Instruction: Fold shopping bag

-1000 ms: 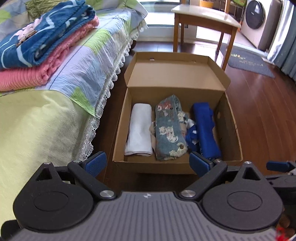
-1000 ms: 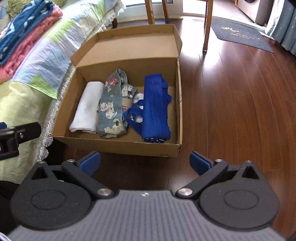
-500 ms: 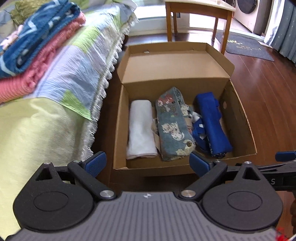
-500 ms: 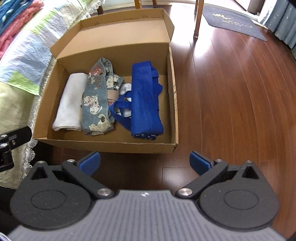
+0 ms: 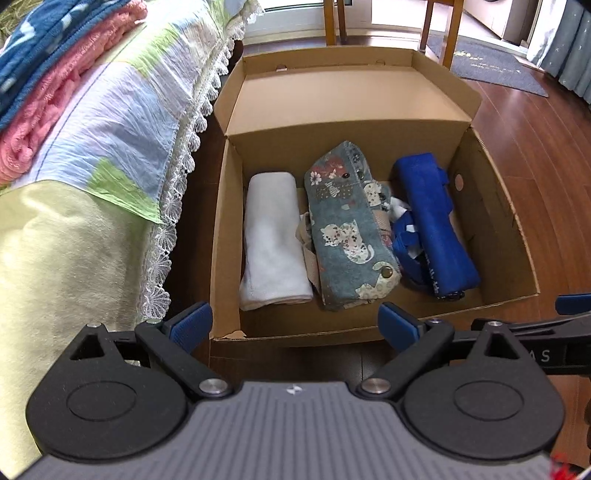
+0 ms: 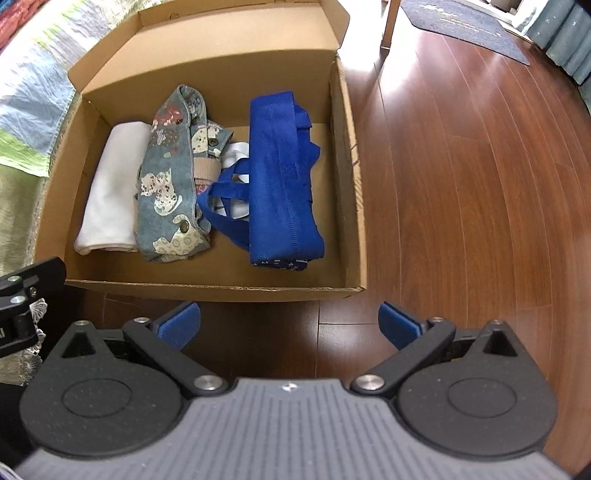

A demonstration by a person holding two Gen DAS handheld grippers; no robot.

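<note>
An open cardboard box [image 5: 229, 236] [image 6: 351, 184] stands on the floor beside a bed. Inside lie three folded bags side by side: a white one [image 5: 271, 240] [image 6: 109, 192] on the left, a grey-blue cat-print one [image 5: 347, 229] [image 6: 170, 184] in the middle, and a blue one [image 5: 437, 225] [image 6: 282, 177] with loose handles on the right. My left gripper [image 5: 295, 325] hovers open above the box's near wall, nothing between its fingers. My right gripper [image 6: 290, 326] is open too, above the floor just in front of the box.
The bed [image 5: 74, 221] with a patchwork quilt and stacked pink and blue blankets [image 5: 55, 74] borders the box on the left. Wooden table legs [image 5: 332, 22] stand behind the box. Dark wood floor [image 6: 480, 184] stretches right, with a grey mat [image 6: 465, 26] beyond.
Both grippers have moved forward and tilted down toward the box, so the box and its bags fill more of each view. Both stay open.
</note>
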